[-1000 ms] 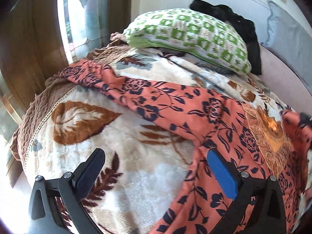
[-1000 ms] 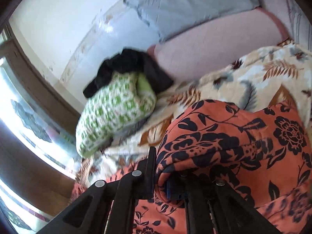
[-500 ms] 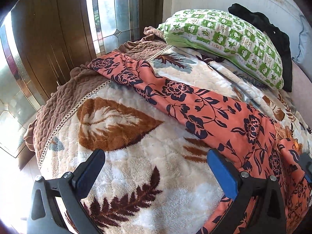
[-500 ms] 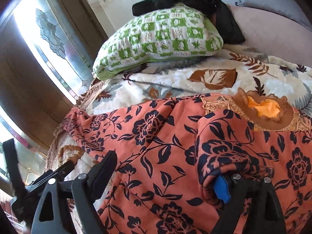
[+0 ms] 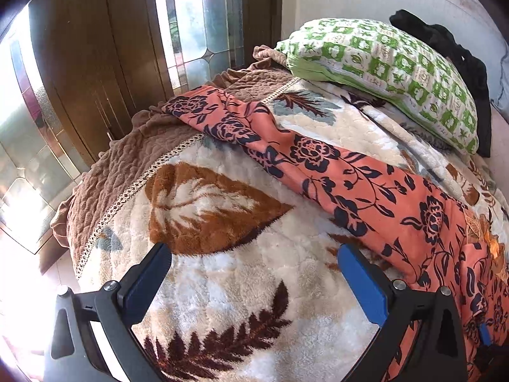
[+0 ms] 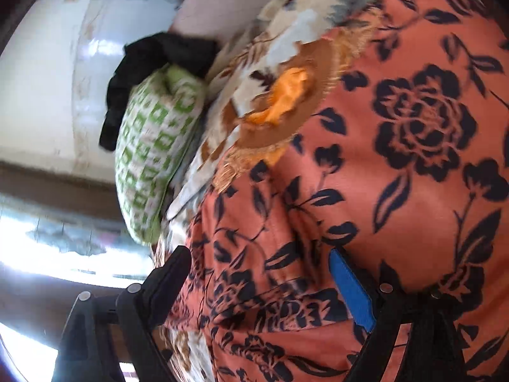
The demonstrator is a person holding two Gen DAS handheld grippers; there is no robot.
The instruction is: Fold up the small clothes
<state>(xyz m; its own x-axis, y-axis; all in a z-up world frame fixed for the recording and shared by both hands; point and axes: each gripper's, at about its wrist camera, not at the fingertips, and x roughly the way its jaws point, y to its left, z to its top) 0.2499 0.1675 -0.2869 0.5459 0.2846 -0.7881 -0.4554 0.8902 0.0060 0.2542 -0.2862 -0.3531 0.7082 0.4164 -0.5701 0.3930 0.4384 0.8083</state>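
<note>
Wood-framed glass panels (image 5: pixel 197 22) fill the far left of the left wrist view, and the leaf-print blanket (image 5: pixel 222 273) spreads below them. Over that blanket the left gripper (image 5: pixel 254 281) hovers with fingers wide and nothing between them. To its right the orange floral garment (image 5: pixel 366 187) runs as a long strip from the brown blanket edge toward the lower right, with the green checked pillow (image 5: pixel 391 67) and a black cloth (image 5: pixel 458 51) beyond.

Folding looks barely begun: one part seems laid over near the right gripper (image 6: pixel 261 273), while the long strip still lies unfolded.

A second ago the right gripper was clamped on a bunch of the fabric; its fingers now stand wide, resting low on the garment without pinching it. The left view has swung, so the garment sits further right.
</note>
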